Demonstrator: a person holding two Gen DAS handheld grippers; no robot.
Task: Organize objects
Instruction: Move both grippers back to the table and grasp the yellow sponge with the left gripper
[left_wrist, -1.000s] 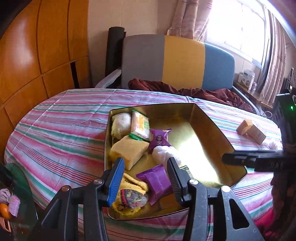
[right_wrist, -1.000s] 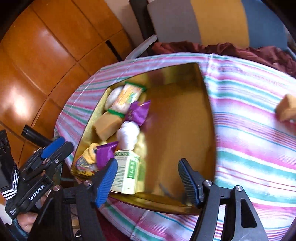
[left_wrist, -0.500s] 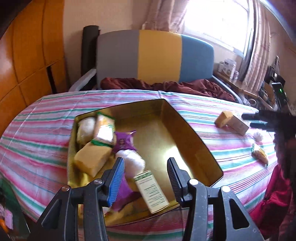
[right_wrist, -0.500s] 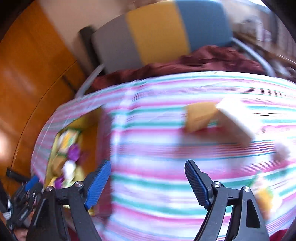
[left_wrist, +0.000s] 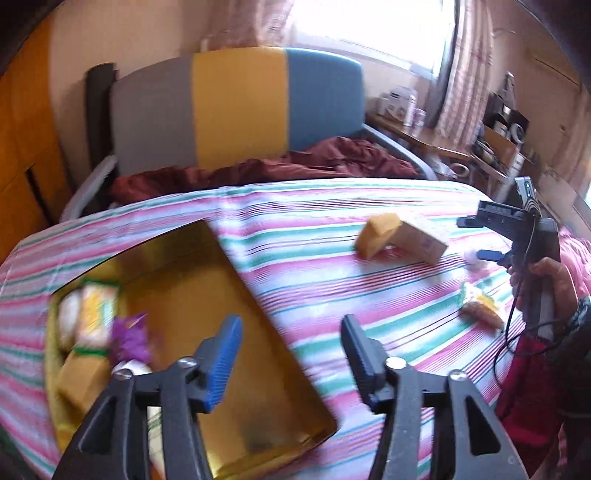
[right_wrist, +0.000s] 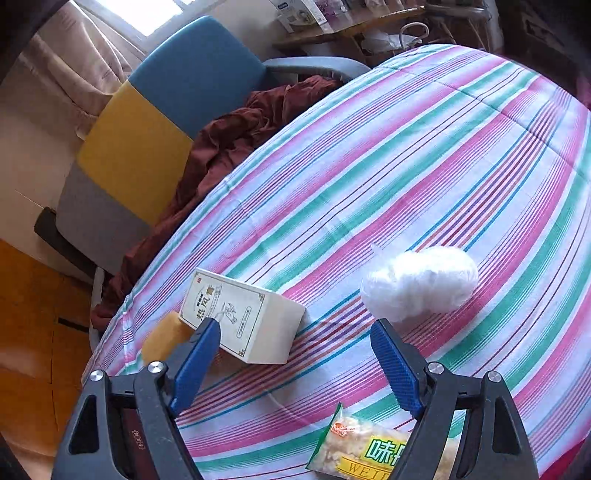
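The right claw (right_wrist: 295, 360) gapes empty over the desk's (right_wrist: 424, 155) striped cloth, a snack packet (right_wrist: 373, 450) nearest, then cream box (right_wrist: 243, 317) and white wad (right_wrist: 421, 282). The left claw (left_wrist: 291, 354), just widened, hangs empty at the gold tray's (left_wrist: 258, 369) right rim.

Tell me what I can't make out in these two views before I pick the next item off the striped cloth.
- Gold tray contents, left wrist view: motion blur smears the packets, and the left gripper covers the near ones.
- Snack packet, right wrist view: cut off by the bottom edge and the right gripper.
- Yellow sponge, right wrist view: partly behind the cream box and a finger.
- Gold tray: outside the right wrist view.
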